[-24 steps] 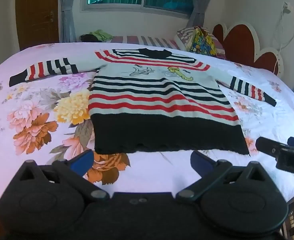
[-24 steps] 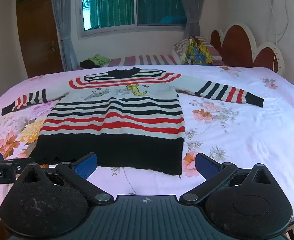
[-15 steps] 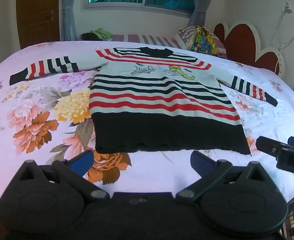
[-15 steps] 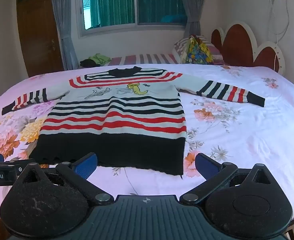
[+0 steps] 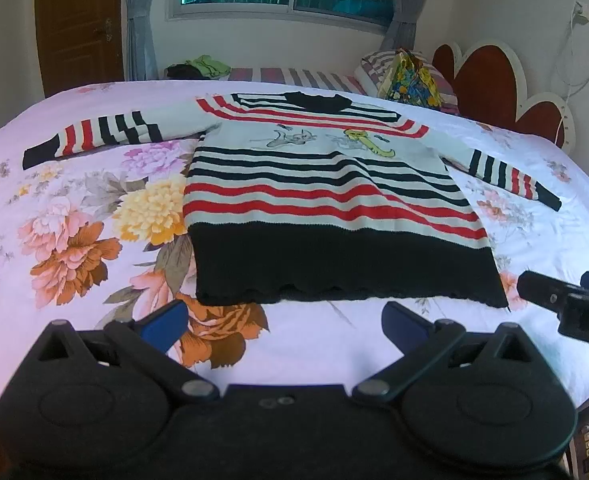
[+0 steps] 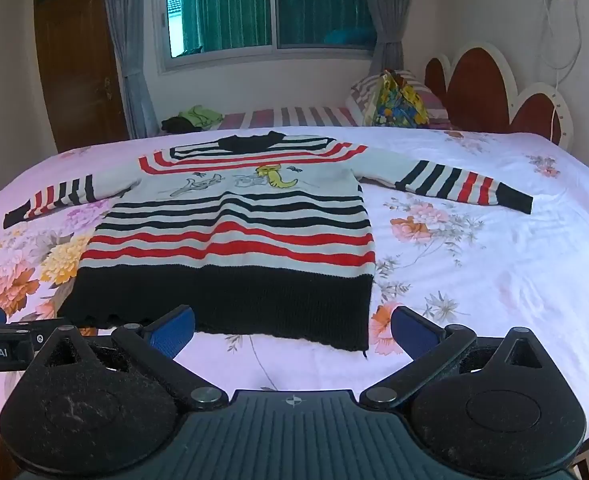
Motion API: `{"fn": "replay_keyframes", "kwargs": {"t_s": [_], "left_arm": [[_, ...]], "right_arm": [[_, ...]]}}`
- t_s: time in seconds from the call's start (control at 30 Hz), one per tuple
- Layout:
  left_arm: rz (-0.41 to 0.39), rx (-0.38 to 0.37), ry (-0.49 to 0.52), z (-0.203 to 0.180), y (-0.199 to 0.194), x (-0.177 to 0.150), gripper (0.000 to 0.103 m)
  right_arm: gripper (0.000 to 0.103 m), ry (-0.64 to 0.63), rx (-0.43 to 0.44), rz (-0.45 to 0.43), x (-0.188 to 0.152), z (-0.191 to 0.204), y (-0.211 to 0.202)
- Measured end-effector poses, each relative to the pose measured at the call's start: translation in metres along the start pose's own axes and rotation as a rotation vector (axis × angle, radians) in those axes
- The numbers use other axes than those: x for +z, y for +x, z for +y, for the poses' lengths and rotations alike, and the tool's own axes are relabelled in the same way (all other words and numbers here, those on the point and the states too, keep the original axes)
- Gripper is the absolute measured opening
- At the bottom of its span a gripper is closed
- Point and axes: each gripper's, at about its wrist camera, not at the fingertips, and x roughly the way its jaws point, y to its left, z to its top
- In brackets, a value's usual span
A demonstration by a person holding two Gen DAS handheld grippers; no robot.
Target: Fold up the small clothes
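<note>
Now, with both jaws spread wide and empty, bring your left hand-held gripper (image 5: 281, 322) and right hand-held gripper (image 6: 293, 327) down onto the black hem of the striped sweater (image 6: 230, 240), lying flat on the bed (image 6: 494, 280), pinching one corner each.

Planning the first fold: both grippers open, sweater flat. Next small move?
Probably advance the left gripper toward the left sleeve to fold it inward: the sweater lies spread flat, sleeves out, and both it and the right gripper hover open, short of the hem.
</note>
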Motion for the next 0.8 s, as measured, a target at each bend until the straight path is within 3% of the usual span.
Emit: {"fn": "replay_keyframes", "kwargs": {"t_s": [0.8], "left_arm": [[-0.001, 0.013, 0.004, -0.0016, 0.0008, -0.0028, 0.102]], "right_arm": [[0.103, 0.006, 0.003, 0.004, 0.0, -0.0013, 0.0003]]}}
